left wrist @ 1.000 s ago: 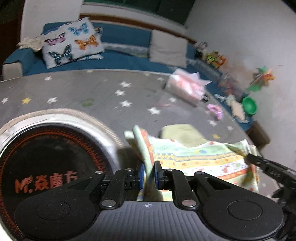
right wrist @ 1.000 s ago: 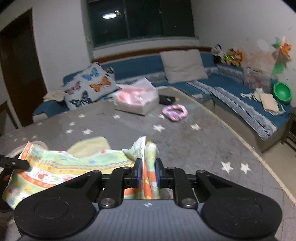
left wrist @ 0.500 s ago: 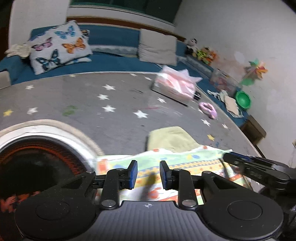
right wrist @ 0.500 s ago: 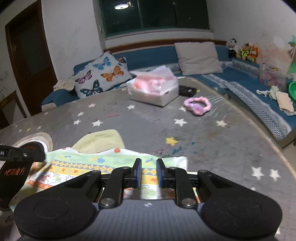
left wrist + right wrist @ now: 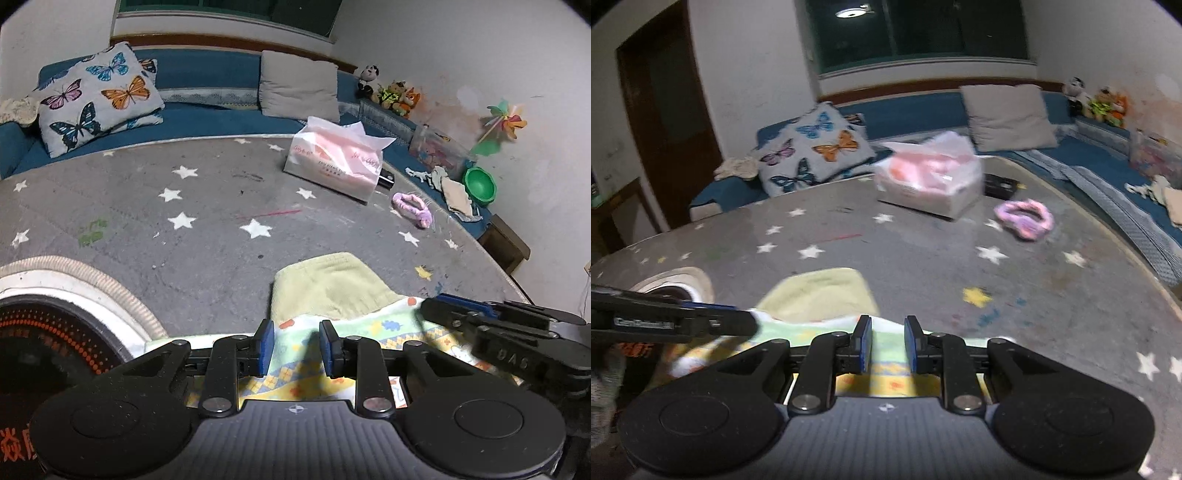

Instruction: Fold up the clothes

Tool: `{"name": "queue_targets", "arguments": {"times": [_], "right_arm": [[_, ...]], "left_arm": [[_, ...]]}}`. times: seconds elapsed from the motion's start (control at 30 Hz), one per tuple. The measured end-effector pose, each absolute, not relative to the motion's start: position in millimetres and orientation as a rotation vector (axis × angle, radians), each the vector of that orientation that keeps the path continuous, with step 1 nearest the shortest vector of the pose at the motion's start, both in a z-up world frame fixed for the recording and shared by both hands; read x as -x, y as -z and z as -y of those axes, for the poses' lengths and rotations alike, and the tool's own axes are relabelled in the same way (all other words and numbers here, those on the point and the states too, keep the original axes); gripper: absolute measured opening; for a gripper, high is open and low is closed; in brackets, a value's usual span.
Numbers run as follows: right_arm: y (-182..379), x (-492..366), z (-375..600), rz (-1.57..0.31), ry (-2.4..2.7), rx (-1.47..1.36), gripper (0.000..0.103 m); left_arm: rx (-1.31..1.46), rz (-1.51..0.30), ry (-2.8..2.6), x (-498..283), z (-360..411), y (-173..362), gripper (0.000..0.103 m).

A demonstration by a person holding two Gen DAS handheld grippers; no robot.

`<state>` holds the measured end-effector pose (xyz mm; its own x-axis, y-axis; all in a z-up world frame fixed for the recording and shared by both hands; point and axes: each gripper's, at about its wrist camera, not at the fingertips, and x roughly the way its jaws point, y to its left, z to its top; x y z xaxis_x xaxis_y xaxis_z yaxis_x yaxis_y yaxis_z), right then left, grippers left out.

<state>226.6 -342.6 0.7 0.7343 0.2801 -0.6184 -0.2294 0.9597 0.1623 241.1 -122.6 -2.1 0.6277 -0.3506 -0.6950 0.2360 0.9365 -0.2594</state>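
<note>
A grey star-printed surface (image 5: 207, 206) carries a pink tissue pack (image 5: 334, 162), a small black box (image 5: 385, 181) just beside it, and a pink scrunchie (image 5: 412, 208) nearby. Behind runs a blue sofa (image 5: 207, 74) with a butterfly pillow (image 5: 96, 96), a grey cushion (image 5: 297, 86) and plush toys (image 5: 391, 92). A green bowl (image 5: 479, 184) sits under a pinwheel (image 5: 504, 122).

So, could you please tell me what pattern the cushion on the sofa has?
Colourful butterflies on white, clearest in the left wrist view: butterfly cushion.

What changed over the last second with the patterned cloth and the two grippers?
Both grippers, left gripper and right gripper, let go of the patterned cloth; their jaws have just opened and it now lies flat on the star-print table. The tissue pack and pink scrunchie stayed put.
</note>
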Motion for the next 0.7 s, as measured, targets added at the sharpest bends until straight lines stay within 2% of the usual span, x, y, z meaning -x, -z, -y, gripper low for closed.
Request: {"name": "queue_targets", "arguments": {"times": [0.33,0.37,0.43,0.57,0.63,0.7], "right_arm": [[1.9,-229.1,332.5,-0.716,-0.286,-0.046,0.023],[-0.6,-224.5,332.9,-0.714,-0.296,-0.047,0.025],[-4.5,-212.2,332.9,-0.714,-0.327,-0.051,0.035],[-4.0,-188.7,325.9,-0.722,-0.372,-0.012,0.036],[-3.4,-175.9,324.0,-0.727,-0.385,-0.001,0.042],[-2.5,-159.0,323.9,-0.724,-0.388,0.019,0.042]], "left_arm": [[0.112,-0.815,0.325,-239.6,126.3,2.9,0.029],[0.105,-0.808,0.325,-235.6,127.2,1.4,0.029],[0.081,-0.791,0.326,-225.4,130.2,-1.4,0.029],[0.044,-0.774,0.343,-203.4,135.6,-4.5,0.030],[0.026,-0.765,0.351,-190.5,138.4,-5.0,0.031],[0.015,-0.762,0.360,-178.8,140.6,-4.1,0.031]]}}
